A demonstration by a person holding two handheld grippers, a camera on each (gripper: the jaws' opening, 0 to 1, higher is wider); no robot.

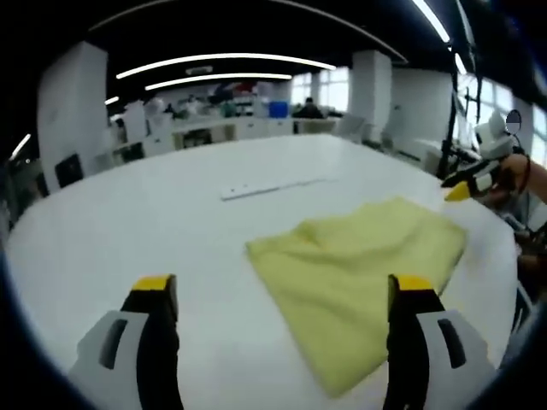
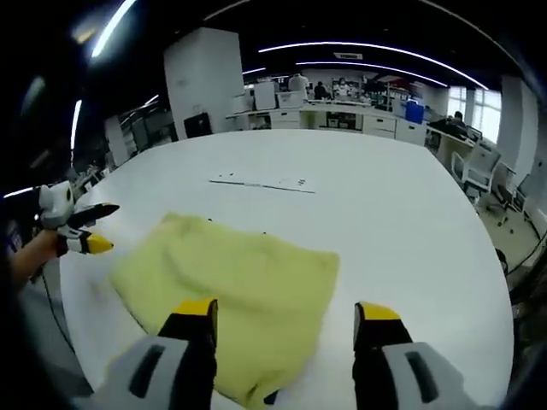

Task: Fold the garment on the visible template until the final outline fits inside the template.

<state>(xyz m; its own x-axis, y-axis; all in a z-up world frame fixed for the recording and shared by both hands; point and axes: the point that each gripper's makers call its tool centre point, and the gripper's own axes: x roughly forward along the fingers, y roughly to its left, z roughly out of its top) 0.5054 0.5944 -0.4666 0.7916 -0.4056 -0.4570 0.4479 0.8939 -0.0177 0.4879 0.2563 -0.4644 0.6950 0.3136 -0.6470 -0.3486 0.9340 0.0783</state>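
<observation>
A pale yellow garment [image 1: 359, 278] lies folded into a rough rectangle on the white table [image 1: 128, 213]. In the left gripper view it sits right of centre, and my left gripper [image 1: 284, 290] hovers open above its near corner, with nothing between the jaws. My right gripper [image 1: 457, 186] shows at the far right of that view, held by a hand beyond the cloth. In the right gripper view the garment [image 2: 231, 286] lies just ahead of my open right gripper [image 2: 286, 312]. At the left of that view my left gripper [image 2: 101, 226] has its jaws apart, off the cloth's left edge.
A thin white strip [image 1: 269, 188] lies on the table beyond the garment, and appears as the strip [image 2: 261, 182] in the right gripper view. The table edge [image 2: 479, 282] curves round on the right. Desks, pillars and chairs [image 2: 491, 184] stand in the office behind.
</observation>
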